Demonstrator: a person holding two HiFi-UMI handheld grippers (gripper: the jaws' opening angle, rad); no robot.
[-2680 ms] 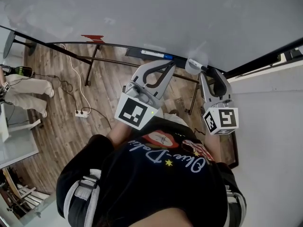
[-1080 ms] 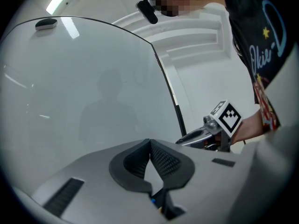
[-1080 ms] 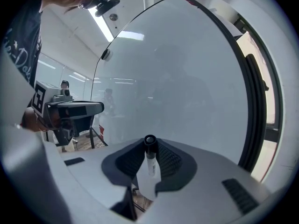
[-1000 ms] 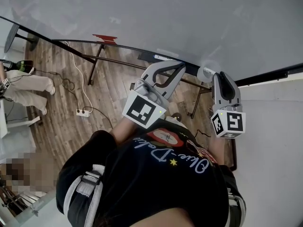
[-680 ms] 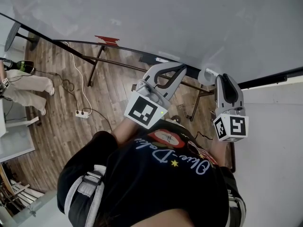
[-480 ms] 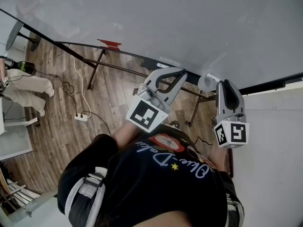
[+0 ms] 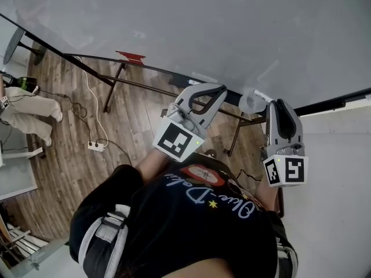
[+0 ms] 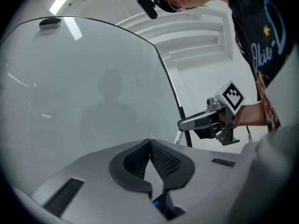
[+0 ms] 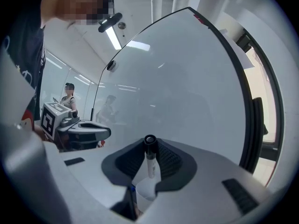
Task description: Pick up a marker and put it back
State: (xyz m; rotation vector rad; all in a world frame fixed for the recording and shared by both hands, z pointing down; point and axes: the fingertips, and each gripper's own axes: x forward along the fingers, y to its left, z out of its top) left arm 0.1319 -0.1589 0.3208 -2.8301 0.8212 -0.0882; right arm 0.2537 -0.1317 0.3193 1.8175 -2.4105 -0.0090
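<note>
**A:** Where is the marker?

**B:** The marker [image 9: 150, 166] is pinched in the right tool [image 9: 149, 148]. It stands along the 2 jaws, and its black cap [image 9: 149, 141] pokes just past their tips.

**A:** What is it pointing at?

**B:** The whiteboard [image 9: 187, 73]. The cap is near it, but I cannot tell whether they touch.

**A:** What does the barrel look like?

**B:** It is white, with print too small to read.

**A:** And the left tool?

**B:** The left tool [image 8: 150, 146] has its jaws pressed together with nothing between them. It is held beside the right one and also faces the whiteboard.

**A:** What lies around them?

**B:** The head view shows the board's black ledge [image 7: 156, 70] with a red object [image 7: 130, 57] on it. Below is a wooden floor [image 7: 64, 126], where a white power strip [image 7: 94, 146] lies with its cable.
</note>
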